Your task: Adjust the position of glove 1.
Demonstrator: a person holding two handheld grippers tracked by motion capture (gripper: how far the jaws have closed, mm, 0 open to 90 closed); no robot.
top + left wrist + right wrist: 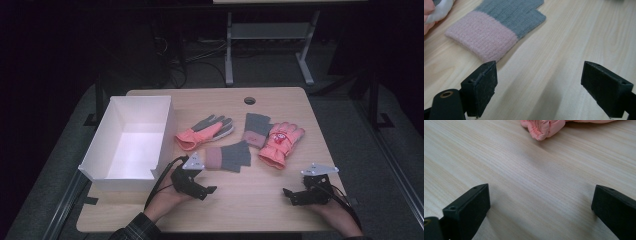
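Several gloves lie mid-table: a pink padded glove palm-up, a grey knit glove with a pink cuff, a second grey knit glove, and a pink padded glove whose cuff appears in the right gripper view. My left gripper rests near the front edge, open, just short of the knit glove's pink cuff. At the front right my right gripper is open over bare wood, below the pink padded glove.
A white open box stands at the table's left side, beside my left hand. The wooden table has a cable hole at the back. A desk frame and cables sit on the floor beyond.
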